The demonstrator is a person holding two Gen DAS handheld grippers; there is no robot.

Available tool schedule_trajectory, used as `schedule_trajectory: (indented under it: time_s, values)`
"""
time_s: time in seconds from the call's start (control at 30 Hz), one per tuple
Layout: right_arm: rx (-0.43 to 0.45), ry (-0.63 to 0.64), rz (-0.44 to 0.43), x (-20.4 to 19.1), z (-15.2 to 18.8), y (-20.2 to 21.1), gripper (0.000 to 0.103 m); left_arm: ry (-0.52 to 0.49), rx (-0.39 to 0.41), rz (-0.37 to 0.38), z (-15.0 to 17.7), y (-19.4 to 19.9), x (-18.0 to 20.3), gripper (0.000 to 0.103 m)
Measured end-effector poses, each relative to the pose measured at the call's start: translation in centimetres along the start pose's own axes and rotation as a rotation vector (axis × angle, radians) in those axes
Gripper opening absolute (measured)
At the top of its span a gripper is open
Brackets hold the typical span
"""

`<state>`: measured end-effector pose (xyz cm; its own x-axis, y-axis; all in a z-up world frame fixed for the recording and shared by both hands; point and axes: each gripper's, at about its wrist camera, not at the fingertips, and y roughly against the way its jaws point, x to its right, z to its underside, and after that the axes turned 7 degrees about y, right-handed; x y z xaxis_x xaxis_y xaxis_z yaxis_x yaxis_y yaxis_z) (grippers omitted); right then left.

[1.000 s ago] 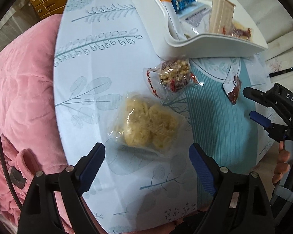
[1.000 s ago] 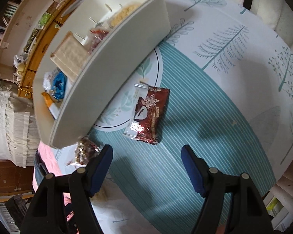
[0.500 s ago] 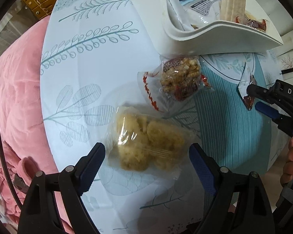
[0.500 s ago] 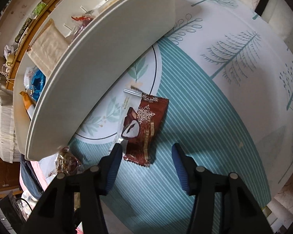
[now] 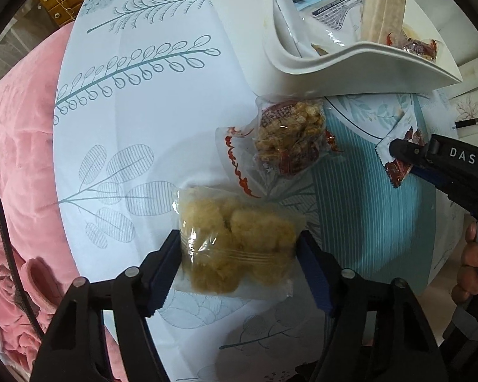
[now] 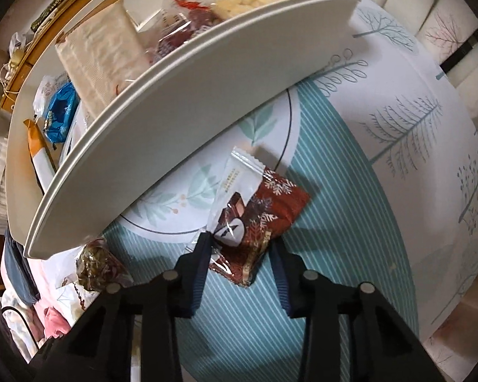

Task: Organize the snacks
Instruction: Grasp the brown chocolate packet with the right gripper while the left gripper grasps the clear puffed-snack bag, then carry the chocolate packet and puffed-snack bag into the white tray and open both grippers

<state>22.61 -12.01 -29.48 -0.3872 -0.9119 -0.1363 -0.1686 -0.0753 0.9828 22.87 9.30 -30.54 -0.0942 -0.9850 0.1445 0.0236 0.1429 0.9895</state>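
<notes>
So the left tool (image 5: 239,254) is clamped on the clear bag of pale puffs (image 5: 235,245) down on the worktop (image 5: 149,102). Right tool (image 6: 239,254) pinches the dark red chocolate packet (image 6: 258,213) by its near end, just in front of the white tray (image 6: 181,121). A nut snack bag (image 5: 286,140) lies between them, touching the tray's edge.

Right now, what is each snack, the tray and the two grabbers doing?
Left gripper: closed on the yellow puff bag.
Yellow puff bag: sealed, flat on the table.
Right gripper: closed on the red chocolate packet.
Red chocolate packet: sealed, far end tilted up.
Peanut brittle bag: sealed, lying untouched.
White tray: holding several snacks.
</notes>
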Motion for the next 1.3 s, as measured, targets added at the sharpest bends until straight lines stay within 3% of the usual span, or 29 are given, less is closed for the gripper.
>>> schedule_trajectory:
  time_s: [0.27,0.43,0.63,1.03,1.3]
  values:
    - [-0.025,0.005,-0.012,-0.1,0.1,0.2,0.034,0.001,-0.006,0.019,0.1,0.5,-1.5,0.065]
    - [-0.053,-0.007,-0.033,0.3,0.6,0.1,0.033,0.003,-0.006,0.006,2.5,1.2,-2.2,0.064]
    - [-0.045,-0.009,-0.054,0.5,1.3,1.1,0.033,-0.026,0.008,0.008,3.0,3.2,-2.1,0.064]
    - [0.144,0.117,-0.118,-0.4,5.1,7.1,0.033,-0.095,0.044,0.073,4.3,9.9,-0.7,0.064]
    - [0.28,0.246,-0.153,-1.1,6.1,11.7,0.033,-0.053,0.078,0.047,3.1,13.5,0.2,0.065]
